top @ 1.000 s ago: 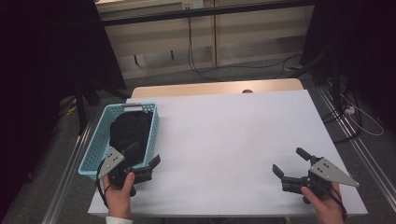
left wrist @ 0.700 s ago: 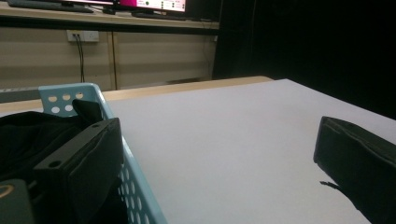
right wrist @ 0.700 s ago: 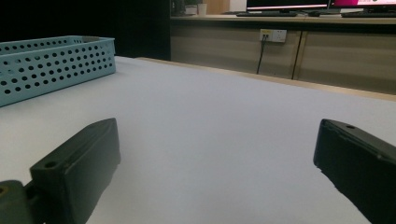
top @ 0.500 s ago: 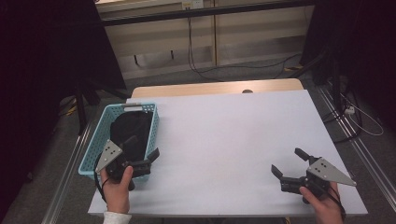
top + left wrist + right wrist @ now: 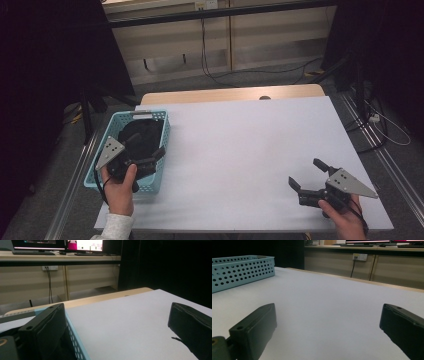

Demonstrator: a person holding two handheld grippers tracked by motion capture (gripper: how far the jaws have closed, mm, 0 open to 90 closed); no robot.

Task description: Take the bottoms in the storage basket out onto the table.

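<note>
Nearest to me, at the near right corner of the white table, my right gripper sits low with its jaws spread wide and nothing between them; in the right gripper view they frame bare tabletop, with the blue basket far off to the left. My left gripper is at the near left, over the near end of the blue basket, jaws likewise parted and empty. In the left gripper view one jaw hangs inside the basket wall and the other over the table beside it.

Just beyond the left gripper, inside the basket, lies the black cloth, a dark heap whose long axis I judge to run near to far along the basket. It lies directly ahead of and below the left jaws, well apart from the right hand. So I judge the left hand makes the pick: tip down and forward into the basket.
</note>
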